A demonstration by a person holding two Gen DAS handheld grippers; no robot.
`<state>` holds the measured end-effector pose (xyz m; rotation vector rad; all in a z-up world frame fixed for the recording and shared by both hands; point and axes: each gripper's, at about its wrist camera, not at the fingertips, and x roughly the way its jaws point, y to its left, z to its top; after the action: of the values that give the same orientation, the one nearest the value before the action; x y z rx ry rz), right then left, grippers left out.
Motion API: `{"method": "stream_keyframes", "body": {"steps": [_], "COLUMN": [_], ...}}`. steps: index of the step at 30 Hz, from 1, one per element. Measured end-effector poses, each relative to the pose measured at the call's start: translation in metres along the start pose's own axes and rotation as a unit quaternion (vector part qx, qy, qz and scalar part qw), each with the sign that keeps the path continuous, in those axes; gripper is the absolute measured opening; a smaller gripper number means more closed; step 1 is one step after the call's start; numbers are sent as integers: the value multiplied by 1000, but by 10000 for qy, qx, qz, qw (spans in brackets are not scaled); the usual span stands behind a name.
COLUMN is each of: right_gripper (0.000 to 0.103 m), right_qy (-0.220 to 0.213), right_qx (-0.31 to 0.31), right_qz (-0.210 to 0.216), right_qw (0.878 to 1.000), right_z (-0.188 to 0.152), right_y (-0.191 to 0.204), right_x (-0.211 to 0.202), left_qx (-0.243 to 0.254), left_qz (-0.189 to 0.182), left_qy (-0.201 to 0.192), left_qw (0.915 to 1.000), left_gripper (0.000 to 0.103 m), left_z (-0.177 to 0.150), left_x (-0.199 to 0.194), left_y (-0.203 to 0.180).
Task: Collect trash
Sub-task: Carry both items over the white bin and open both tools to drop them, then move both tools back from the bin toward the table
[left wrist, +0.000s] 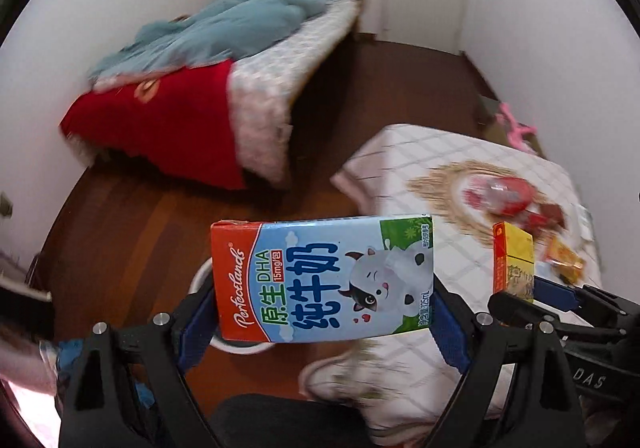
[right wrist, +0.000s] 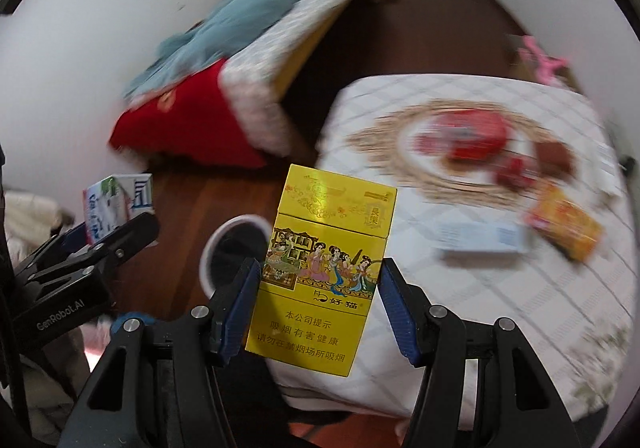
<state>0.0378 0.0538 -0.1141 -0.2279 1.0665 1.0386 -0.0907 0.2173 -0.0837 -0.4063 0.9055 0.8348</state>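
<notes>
My left gripper (left wrist: 324,312) is shut on a blue milk carton (left wrist: 324,280), held sideways above a white-rimmed trash bin (left wrist: 200,276) on the floor. My right gripper (right wrist: 316,304) is shut on a yellow cigarette pack (right wrist: 320,268), held upright beside the bin (right wrist: 236,244). The carton also shows in the right wrist view (right wrist: 116,204), and the pack in the left wrist view (left wrist: 514,260). More trash lies on the table: an orange wrapper (right wrist: 564,224), a pale blue box (right wrist: 480,238), and red wrappers (right wrist: 472,138).
A small table with a white checked cloth (right wrist: 540,308) stands to the right. A bed with a teal quilt (left wrist: 240,28) and red blanket (left wrist: 168,124) lies at the back left. Brown wood floor (left wrist: 132,232) lies between them. A pink item (left wrist: 516,128) sits by the wall.
</notes>
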Motion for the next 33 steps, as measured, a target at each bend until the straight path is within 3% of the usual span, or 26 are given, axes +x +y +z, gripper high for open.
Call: {"method": "stream_keyframes", "body": {"steps": [5,10,13,16,23,25,28,30,31,33], "right_gripper": [62,62,62,62,62,62,63,81,98,102], "right_qy": [500,1230,1738,2175,2947,3149,3416,3489,3471,3402], "right_qx": [-540,-815,-881,-1004,-1136,-1182,-1178,-1101,-1067,-1065], "right_qz": [242,347,343,273,127,133,157,156,162,175], "right_qw": [9970,9885,9802,9705,9487,9416,9323,9305,9316,9341], "right_z": [14,16,14,11,-2,-5,-9,-12,-12,-13], "right_y": [74,119,130,140,159,159,169,165,165,163], "right_x": [87,184,242,296,383,403,430,436,437,438], "left_qx": [-519,-867,-1132,-1373,-1735,-1865,-2090,-2162,-2176,-2173], "left_qz": [294,140,-127,-483,-625,-662,-651,-525,-462,-245], "left_qy": [421,1258,1779,2360,3336,3442,3386,3315,3255,3035], "left_qw": [9973,9882,9774,9608,9245,9178,9151,9169,9190,9274], "left_gripper": [90,90,90,90,92,98,100,100,100,100], "left_z": [-5,-18,-25,-32,-52,-59,-64,-68,-68,-69], "left_x": [57,129,173,217,288,293,292,285,281,271], "left_y": [75,124,150,171,207,216,227,234,236,236]}}
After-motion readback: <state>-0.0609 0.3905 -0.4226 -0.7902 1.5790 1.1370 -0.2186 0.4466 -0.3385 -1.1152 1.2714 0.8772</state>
